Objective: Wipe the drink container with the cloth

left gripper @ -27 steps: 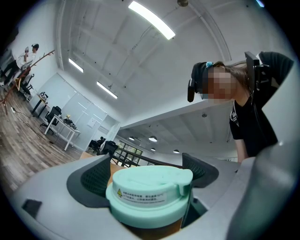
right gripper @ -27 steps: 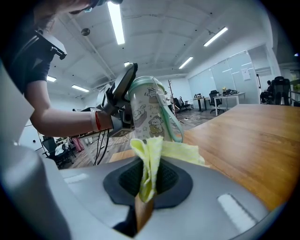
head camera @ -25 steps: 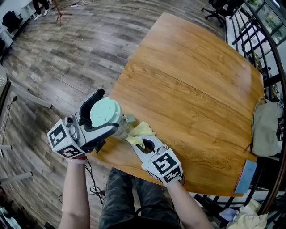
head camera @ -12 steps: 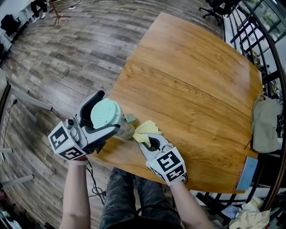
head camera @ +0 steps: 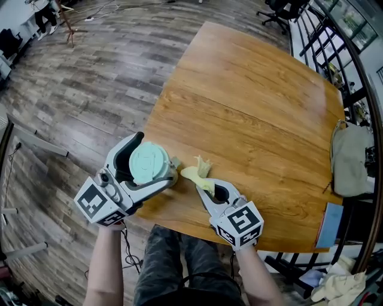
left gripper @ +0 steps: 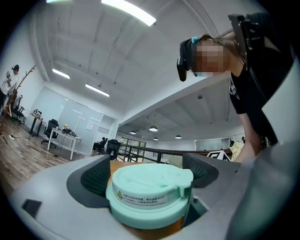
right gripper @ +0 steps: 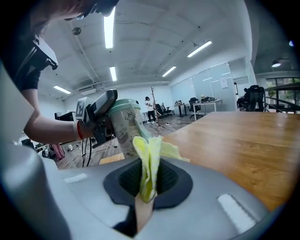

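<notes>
The drink container (head camera: 151,164) is a cup with a mint-green lid and a printed body; it also shows in the left gripper view (left gripper: 150,193) and the right gripper view (right gripper: 125,126). My left gripper (head camera: 140,166) is shut on it near the lid, holding it above the table's near-left edge. A yellow cloth (head camera: 199,173), also (right gripper: 149,164), is pinched in my right gripper (head camera: 206,184), which is shut on it. The cloth hangs just right of the cup, a small gap apart.
The wooden table (head camera: 257,119) stretches away to the right and back. A grey bag (head camera: 350,160) hangs at its right edge, with a blue item (head camera: 329,224) below. Wood-plank floor (head camera: 78,77) lies left; office chairs (head camera: 281,13) stand far back.
The right gripper has drawn the cloth away to the right, off the cup's side. The left gripper with the cup has shifted slightly right and toward me.
</notes>
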Motion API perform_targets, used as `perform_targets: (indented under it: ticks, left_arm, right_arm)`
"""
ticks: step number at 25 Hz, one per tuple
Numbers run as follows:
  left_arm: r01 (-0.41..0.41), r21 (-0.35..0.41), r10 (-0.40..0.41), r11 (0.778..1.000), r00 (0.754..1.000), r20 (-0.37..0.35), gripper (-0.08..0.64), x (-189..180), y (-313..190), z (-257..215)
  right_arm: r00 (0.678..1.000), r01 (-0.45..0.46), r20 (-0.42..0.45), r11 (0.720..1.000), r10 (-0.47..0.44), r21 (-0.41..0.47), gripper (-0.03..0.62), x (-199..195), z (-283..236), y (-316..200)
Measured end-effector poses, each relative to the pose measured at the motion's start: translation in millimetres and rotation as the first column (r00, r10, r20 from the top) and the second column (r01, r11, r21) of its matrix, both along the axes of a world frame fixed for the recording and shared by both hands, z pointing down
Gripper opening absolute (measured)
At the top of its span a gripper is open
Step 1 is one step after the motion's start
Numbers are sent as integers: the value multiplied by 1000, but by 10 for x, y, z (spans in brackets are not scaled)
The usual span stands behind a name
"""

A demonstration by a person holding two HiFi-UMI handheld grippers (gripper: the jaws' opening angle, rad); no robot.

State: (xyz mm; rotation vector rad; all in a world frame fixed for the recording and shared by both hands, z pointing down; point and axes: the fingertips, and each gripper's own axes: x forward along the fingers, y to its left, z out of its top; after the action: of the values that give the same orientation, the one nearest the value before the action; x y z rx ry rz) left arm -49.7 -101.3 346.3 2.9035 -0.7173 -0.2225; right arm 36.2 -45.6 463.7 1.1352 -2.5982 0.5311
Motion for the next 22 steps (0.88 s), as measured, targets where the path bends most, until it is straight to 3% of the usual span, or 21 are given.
perform_targets:
  ticks: [8, 13, 22]
  left_arm:
    - [16, 50, -20, 999, 996, 89, 479, 238, 108, 28]
    - [12, 51, -21, 999, 983, 181, 480, 344, 184, 139]
    - [24, 19, -26, 1000, 988, 154, 480, 355, 182, 98]
  right_arm:
    - [999, -32, 12, 999, 32, 37, 23, 37, -170, 83]
    - [998, -57, 15, 998, 57, 41, 23, 67, -220, 129]
    - [994, -107, 24, 993, 106, 55, 23, 125, -337, 158]
